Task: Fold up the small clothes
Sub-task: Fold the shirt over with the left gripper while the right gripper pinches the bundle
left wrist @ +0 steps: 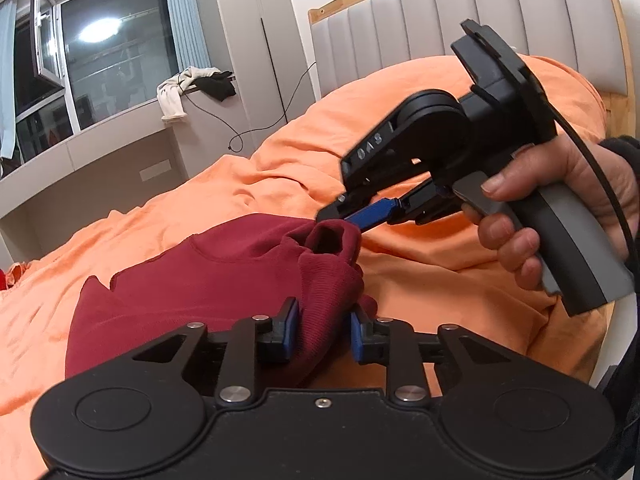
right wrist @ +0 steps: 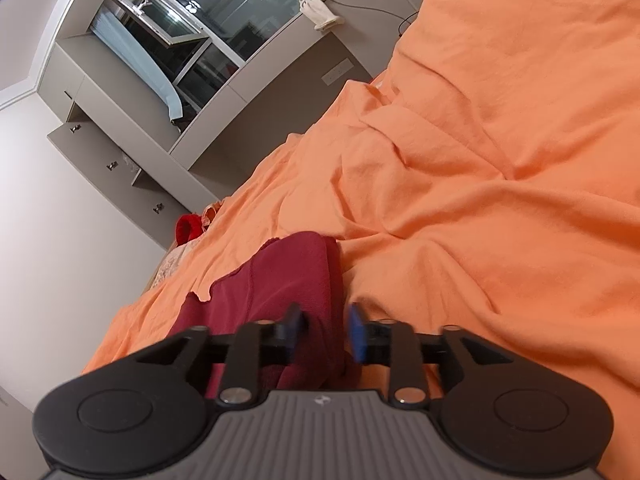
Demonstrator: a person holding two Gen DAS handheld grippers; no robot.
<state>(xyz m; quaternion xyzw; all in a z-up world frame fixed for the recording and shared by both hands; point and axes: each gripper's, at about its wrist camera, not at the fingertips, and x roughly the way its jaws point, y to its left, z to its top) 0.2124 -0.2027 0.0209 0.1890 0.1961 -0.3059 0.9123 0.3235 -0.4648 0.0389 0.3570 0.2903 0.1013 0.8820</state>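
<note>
A dark red small garment lies on the orange bed cover, bunched up at its right end. My left gripper stands open; a thick fold of the garment fills most of the gap between its blue pads. The right gripper, held by a hand, reaches in from the right with its tip at a raised hump of the cloth. In the right wrist view the garment runs between the fingers of the right gripper, which is open, with a small gap showing beside its right pad.
The rumpled orange cover spreads over the whole bed, rising toward a padded grey headboard. A bright red item lies at the bed's far edge. Clothes and a cable hang off the window sill beside grey cabinets.
</note>
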